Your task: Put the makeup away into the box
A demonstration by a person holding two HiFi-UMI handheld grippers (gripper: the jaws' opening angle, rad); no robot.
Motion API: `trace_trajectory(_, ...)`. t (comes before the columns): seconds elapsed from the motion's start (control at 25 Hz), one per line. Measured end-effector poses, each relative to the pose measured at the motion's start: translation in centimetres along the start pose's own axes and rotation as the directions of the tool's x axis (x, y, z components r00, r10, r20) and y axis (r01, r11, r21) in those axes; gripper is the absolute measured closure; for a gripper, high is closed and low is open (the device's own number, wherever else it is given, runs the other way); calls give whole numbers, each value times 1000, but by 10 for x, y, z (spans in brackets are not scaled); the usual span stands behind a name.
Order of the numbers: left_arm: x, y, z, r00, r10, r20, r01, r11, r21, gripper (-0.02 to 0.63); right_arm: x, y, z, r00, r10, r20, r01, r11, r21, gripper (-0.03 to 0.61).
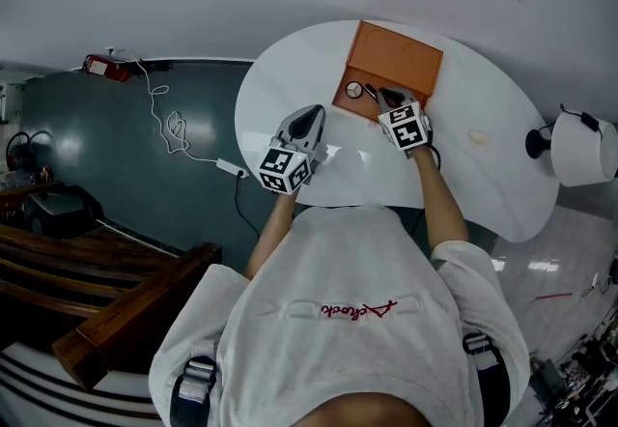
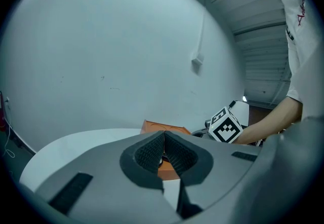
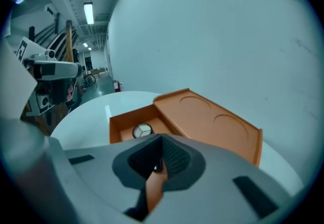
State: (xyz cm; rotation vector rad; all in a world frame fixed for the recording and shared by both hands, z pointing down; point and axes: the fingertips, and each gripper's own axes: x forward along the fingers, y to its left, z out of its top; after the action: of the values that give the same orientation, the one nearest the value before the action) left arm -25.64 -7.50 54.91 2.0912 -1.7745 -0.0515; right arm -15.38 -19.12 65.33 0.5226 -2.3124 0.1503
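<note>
An orange rectangular box [image 1: 359,104] sits on the white rounded table [image 1: 290,77] with its flat lid [image 1: 394,56] thrown back away from the person. That leaves the tray fully exposed from above, which makes dropping things in easy. Inside the box, toward its left end, lies a round makeup compact [image 3: 142,130] with a pale three-part face. Just beside it the head view shows a slim dark stick-like item [image 1: 372,93], too small to identify. This makeup is therefore already in the box.

The right gripper [image 3: 161,159] hangs over the near edge of the box, angled down into the tray, with its jaws clenched together. A dark sliver shows at the tips, but I cannot tell whether it is pinched there or simply lies in the box beyond. Its position above the tray suits a drop-off rather than a reach for something outside the box.

The left gripper [image 2: 163,154] rests to the left of the box, near but apart from it. It points roughly level toward the box with its jaws pressed closed on nothing, probably parked clear so the right one has room. No makeup shows on the table outside the box, so the task looks close to finished, with the lid not yet closed.
</note>
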Motion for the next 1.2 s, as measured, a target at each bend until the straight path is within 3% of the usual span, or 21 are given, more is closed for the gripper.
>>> trace_trajectory(0.28, 16, -25, 3, 997, -80, -18, 80, 996, 38, 604, -45, -25, 13, 985, -84, 147, 62, 987, 151, 558)
trace_trajectory(0.56, 62, -99, -3, 960, -269, -72, 275, 958, 83, 604, -116, -77, -38, 958, -249, 144, 201, 938, 283, 558)
trace_trajectory(0.72, 89, -154, -13, 912, -393, -120, 405, 909, 98, 604, -168, -102, -95, 928, -359, 103, 294, 873, 389, 558)
trace_trajectory(1.0, 118, -259, -43, 781, -585, -218, 615, 782, 106, 604, -254, -118, -189, 859, -512, -1, 437, 732, 522, 558)
trace_trajectory(1.2, 120, -294, -63, 734, -628, -260, 666, 740, 94, 604, -278, -113, -230, 841, -539, -49, 471, 683, 559, 558)
